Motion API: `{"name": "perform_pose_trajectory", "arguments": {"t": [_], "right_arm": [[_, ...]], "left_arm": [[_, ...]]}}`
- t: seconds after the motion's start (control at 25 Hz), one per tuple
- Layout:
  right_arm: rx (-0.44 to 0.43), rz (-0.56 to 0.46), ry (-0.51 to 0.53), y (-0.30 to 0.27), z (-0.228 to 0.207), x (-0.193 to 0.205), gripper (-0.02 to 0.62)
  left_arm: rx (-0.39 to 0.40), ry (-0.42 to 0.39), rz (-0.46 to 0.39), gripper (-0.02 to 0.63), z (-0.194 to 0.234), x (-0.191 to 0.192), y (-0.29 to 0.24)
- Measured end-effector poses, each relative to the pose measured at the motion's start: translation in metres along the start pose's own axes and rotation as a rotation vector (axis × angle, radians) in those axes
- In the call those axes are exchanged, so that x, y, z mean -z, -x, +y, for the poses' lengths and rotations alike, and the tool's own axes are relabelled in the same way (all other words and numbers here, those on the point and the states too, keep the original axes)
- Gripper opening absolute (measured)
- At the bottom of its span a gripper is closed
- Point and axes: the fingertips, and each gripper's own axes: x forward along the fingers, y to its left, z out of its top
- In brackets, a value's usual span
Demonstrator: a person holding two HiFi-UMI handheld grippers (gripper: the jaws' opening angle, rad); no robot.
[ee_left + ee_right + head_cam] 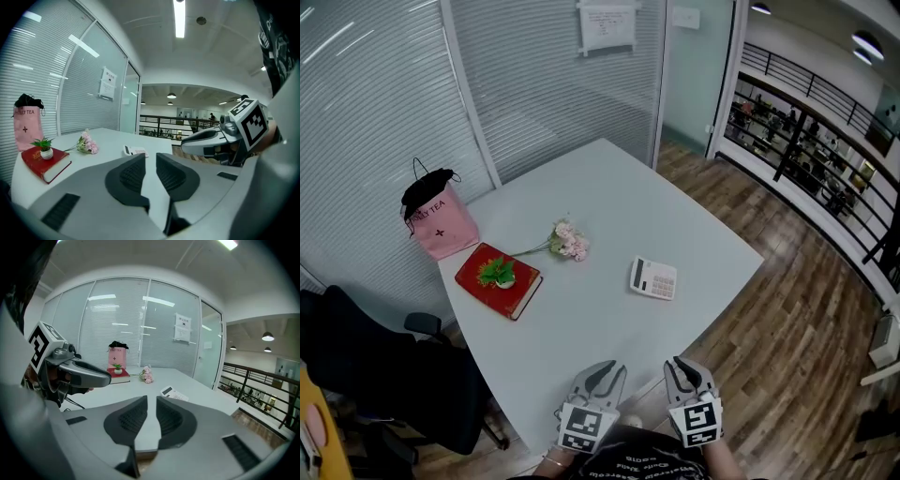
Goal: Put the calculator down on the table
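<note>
A white calculator (pixel 653 278) lies flat on the white table (pixel 609 197), right of the middle; it also shows as the calculator (pixel 135 151) in the left gripper view and the calculator (pixel 174 393) in the right gripper view. My left gripper (pixel 602 375) and right gripper (pixel 686 370) hover side by side at the table's near edge, well short of the calculator. The left gripper (pixel 150 157) has only a narrow gap between its jaws, with nothing in it. The right gripper (pixel 151 399) looks the same, narrow and empty.
A red book (pixel 498 280) with a small potted plant (pixel 499 272) on it lies at the left, pink flowers (pixel 567 241) beside it and a pink bag (pixel 439 220) at the far-left corner. A black chair (pixel 384 375) stands left of the table. Wood floor and a railing (pixel 806 122) are to the right.
</note>
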Motion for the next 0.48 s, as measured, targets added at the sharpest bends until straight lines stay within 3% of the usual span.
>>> {"name": "perform_pose_trajectory", "arguments": {"t": [0.04,0.08,0.48], "right_arm": [[0.007,-0.007,0.001,0.0009,-0.0006,-0.0015,0.029],[0.008,-0.011,0.001,0.0013,-0.0007,-0.0023,0.009],[0.011,-0.013,0.011,-0.0018,-0.0001,-0.0033,0.008]], "left_arm": [[-0.008,0.008,-0.011,0.054,0.0004,-0.0012,0.0013],[-0.010,0.017,-0.020,0.029,0.0002,-0.0020,0.0020],[-0.012,0.050,-0.009,0.020,0.0042,0.0049,0.0010]]}}
